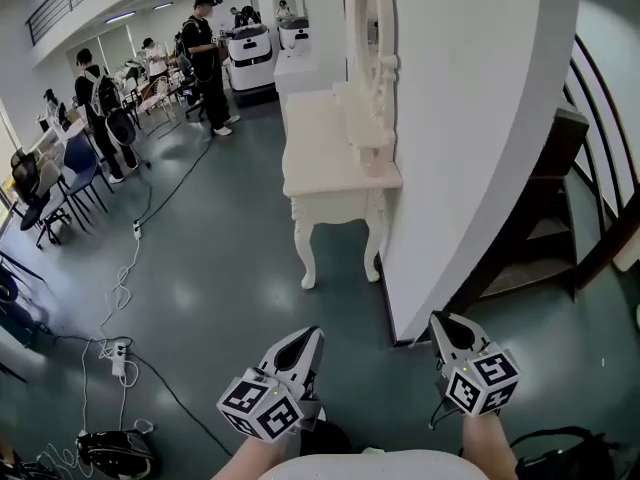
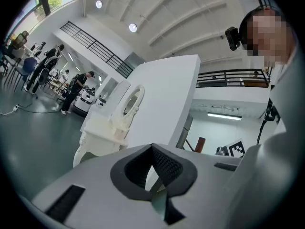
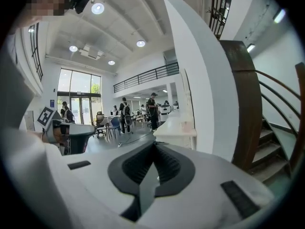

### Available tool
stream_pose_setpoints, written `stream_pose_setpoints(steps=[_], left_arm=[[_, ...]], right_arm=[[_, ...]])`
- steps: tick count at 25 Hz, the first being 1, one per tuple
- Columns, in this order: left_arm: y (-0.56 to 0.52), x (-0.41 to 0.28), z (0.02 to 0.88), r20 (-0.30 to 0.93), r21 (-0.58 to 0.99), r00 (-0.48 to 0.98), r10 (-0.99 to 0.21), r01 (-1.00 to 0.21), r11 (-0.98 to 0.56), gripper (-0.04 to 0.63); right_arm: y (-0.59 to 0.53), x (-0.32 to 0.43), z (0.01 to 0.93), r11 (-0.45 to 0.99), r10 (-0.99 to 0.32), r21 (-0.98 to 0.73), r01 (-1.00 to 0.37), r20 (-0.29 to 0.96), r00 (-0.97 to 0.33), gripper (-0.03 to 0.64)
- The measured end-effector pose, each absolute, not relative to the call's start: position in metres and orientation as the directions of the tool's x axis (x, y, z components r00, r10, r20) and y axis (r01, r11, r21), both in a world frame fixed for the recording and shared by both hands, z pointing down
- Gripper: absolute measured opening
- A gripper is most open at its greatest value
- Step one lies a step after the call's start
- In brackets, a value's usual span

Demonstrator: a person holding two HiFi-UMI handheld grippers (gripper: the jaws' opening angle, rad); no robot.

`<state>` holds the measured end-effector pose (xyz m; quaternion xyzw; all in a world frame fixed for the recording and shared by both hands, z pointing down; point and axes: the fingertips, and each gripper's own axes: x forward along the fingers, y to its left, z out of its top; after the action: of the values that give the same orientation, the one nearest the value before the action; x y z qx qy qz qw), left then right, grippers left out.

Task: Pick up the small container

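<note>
Both grippers are held low in front of me, pointing ahead. In the head view my left gripper (image 1: 311,335) and my right gripper (image 1: 440,320) each have their jaws together at the tips, with nothing between them. The left gripper view (image 2: 152,147) and the right gripper view (image 3: 153,144) show the same: shut, empty jaws. A white dressing table (image 1: 335,173) with a carved mirror (image 1: 372,48) stands ahead against a white partition wall (image 1: 470,118). I cannot make out a small container on its top from here.
A wooden staircase (image 1: 555,228) rises right of the partition. Cables and a power strip (image 1: 118,354) lie on the green floor at left, with a black bag (image 1: 112,452) near my feet. Several people, chairs and desks (image 1: 90,118) fill the far left.
</note>
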<state>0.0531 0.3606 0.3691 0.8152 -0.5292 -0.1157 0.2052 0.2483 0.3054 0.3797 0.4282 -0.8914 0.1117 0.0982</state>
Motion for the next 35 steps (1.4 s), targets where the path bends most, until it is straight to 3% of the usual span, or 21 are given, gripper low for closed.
stream_pose_setpoints(steps=[12,21,27,35], left_arm=[[0.242,-0.054,0.337,0.02,0.433,0.537,-0.843,-0.765,-0.477,0.006],[0.214,-0.105,0.337,-0.01,0.488,0.564,-0.826,-0.718,-0.496,0.006],[0.223,-0.125,0.344,0.014,0.492,0.549,-0.836,-0.732,-0.472,0.006],[0.186,-0.171,0.334,-0.014,0.478,0.469,-0.883,-0.773,-0.418,0.006]], right_arm=[[0.202,0.141,0.343,0.565,-0.792,-0.098,-0.819,0.213,-0.572,-0.002],[0.181,0.096,0.336,0.551,-0.806,-0.01,-0.835,0.251,-0.535,-0.002],[0.173,0.069,0.341,0.576,-0.781,-0.021,-0.817,0.281,-0.558,-0.002],[0.114,0.006,0.33,0.677,-0.724,0.049,-0.735,0.224,-0.652,-0.002]])
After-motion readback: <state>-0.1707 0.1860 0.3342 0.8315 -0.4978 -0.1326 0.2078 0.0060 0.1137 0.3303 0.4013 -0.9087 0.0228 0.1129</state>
